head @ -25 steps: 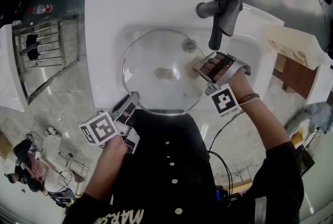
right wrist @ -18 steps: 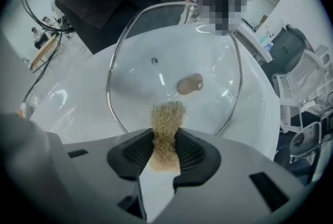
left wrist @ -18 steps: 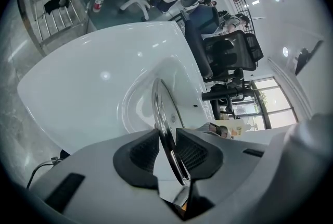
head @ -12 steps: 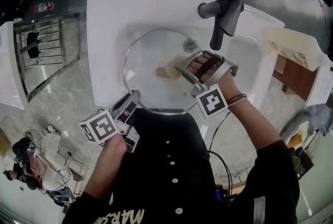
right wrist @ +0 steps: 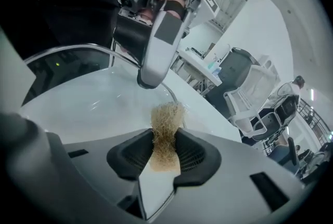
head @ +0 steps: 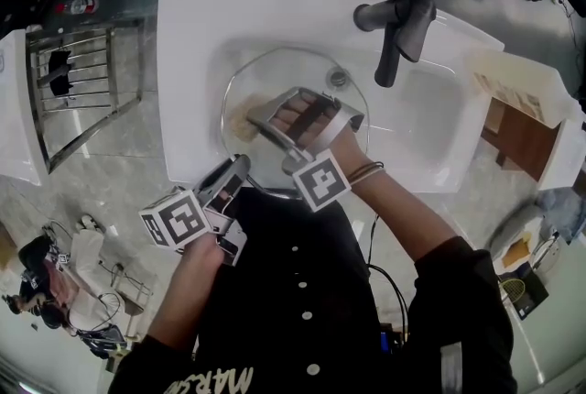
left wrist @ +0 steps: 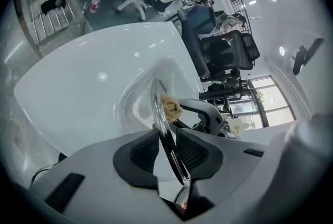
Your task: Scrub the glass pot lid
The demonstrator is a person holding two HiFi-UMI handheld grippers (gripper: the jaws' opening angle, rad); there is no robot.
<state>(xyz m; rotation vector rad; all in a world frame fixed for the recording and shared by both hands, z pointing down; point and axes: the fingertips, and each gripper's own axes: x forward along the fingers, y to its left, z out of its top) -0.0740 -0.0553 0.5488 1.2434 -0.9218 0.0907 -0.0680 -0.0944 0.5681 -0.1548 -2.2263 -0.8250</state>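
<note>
Left claw (head: 229,180) pinches the glass lid (head: 275,76) by its near rim, over sink (head: 183,35). Right claw (head: 256,122) clamps scrub pad (right wrist: 165,129) against the lid's left part; the rest of the glass lies rightward, toward the faucet (head: 398,26).

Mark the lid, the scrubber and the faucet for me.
lid (head: 275,76), head view, bare glass near its far edge.
scrubber (right wrist: 166,116), right gripper view, middle of the tan tuft.
faucet (head: 400,26), head view, the dark spout.

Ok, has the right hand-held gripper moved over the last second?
Yes. The right hand-held gripper, holding the scrub pad, has swept left across the glass pot lid, away from the faucet.
</note>
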